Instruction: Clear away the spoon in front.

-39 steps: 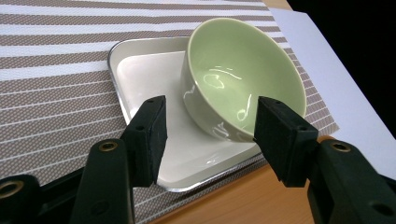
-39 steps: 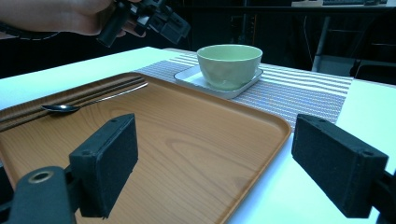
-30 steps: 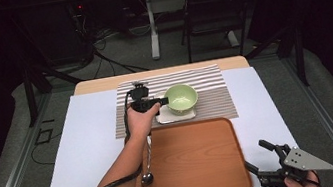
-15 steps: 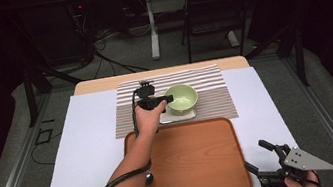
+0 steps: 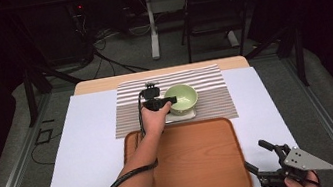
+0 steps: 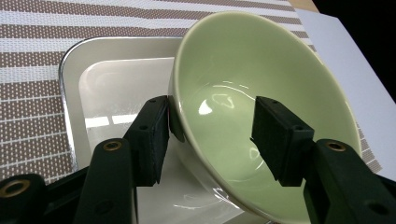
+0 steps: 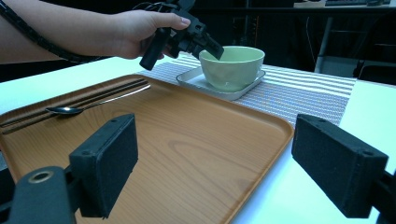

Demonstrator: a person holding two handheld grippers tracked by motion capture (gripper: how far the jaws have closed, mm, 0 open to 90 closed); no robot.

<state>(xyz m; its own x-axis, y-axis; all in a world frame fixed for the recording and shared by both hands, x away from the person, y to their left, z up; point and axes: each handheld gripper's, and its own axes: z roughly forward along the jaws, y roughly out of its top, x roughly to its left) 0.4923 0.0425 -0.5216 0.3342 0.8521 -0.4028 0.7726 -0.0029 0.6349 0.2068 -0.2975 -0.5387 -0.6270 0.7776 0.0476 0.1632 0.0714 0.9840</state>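
A pale green bowl (image 5: 181, 98) (image 6: 261, 93) (image 7: 232, 65) stands in a small white dish (image 5: 181, 116) (image 6: 116, 74) on the striped mat. My left gripper (image 5: 168, 102) (image 6: 212, 116) (image 7: 212, 49) straddles the bowl's near-left rim, one pad against the outer wall and the other inside, clear of the wall. Its jaws have just been closing a little, with the rim between them. My right gripper (image 5: 255, 155) (image 7: 217, 140) hovers at the table's near right corner, open with nothing between its pads.
A wooden tray (image 5: 192, 170) (image 7: 187, 154) lies in front of the mat (image 5: 214, 91). A spoon (image 7: 70, 109) and chopsticks (image 7: 93, 95) rest along the tray's left side. White sheet (image 5: 88, 156) covers the table. My left forearm crosses the tray's left edge.
My left gripper has moved right and down to the bowl, so its jaws now sit astride the rim. The right gripper has stayed where it was.
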